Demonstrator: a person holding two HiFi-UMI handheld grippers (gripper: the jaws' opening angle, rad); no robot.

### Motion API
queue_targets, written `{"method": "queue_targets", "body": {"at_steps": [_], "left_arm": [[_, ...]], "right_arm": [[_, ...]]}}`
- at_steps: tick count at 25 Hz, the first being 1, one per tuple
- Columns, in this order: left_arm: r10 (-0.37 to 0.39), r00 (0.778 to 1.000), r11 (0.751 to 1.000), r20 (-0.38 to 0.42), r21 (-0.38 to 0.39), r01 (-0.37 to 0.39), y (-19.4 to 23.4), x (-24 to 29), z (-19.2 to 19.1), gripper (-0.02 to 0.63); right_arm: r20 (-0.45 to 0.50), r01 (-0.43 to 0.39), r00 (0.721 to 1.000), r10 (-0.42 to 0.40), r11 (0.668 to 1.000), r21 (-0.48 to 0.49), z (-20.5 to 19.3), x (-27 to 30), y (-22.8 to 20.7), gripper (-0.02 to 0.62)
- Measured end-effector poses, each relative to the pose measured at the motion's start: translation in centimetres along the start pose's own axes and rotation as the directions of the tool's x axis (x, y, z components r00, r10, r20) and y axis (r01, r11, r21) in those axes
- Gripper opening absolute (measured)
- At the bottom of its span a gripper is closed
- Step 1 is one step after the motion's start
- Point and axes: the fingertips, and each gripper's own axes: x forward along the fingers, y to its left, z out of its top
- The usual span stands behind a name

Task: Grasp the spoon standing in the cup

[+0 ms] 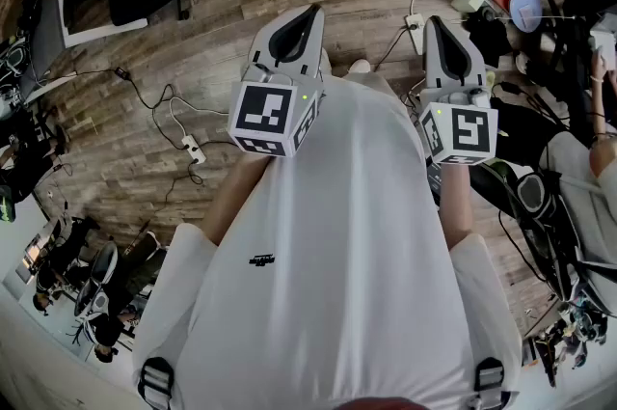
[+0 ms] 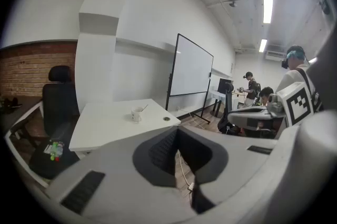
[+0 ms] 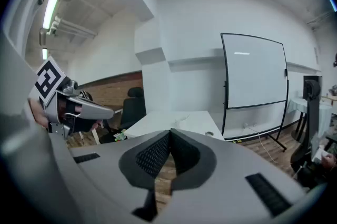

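A white cup (image 2: 136, 115) stands on a white table (image 2: 105, 125) across the room, with the spoon (image 2: 142, 108) leaning up out of it. In the right gripper view the same cup (image 3: 178, 123) shows faintly on that table (image 3: 158, 122). Both grippers are held in the air in front of the person's white shirt, far from the table. My left gripper (image 1: 310, 11) (image 2: 177, 129) is shut with nothing between its pads. My right gripper (image 1: 431, 20) (image 3: 170, 130) is likewise shut and empty.
A small round object (image 2: 166, 118) lies on the table right of the cup. A black chair (image 2: 58, 107) stands at the table's left, a whiteboard on wheels (image 2: 192, 72) behind it. Cables and a power strip (image 1: 193, 148) lie on the wooden floor. People sit at desks (image 2: 253, 92) to the right.
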Motion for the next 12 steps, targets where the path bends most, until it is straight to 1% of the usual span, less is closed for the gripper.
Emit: {"method": "queue_targets", "body": {"at_steps": [5, 8, 12], "left_arm": [[-0.015, 1.000, 1.000, 0.009, 0.008, 0.015, -3.3, -1.2, -0.4, 0.014], [-0.013, 1.000, 1.000, 0.009, -0.011, 0.013, -4.7, -1.3, -1.4, 0.014], [-0.007, 1.000, 0.999, -0.009, -0.036, 0.007, -5.6, -1.5, -2.2, 0.014]], "right_arm": [[-0.005, -0.036, 0.999, 0.035, 0.999, -0.015, -0.4, -1.6, 0.6, 0.003], [-0.003, -0.042, 0.999, 0.042, 0.999, -0.022, -0.8, -2.7, 0.3, 0.003], [-0.045, -0.032, 0.998, 0.032, 0.999, 0.005, -1.9, -3.6, -0.5, 0.003]]}}
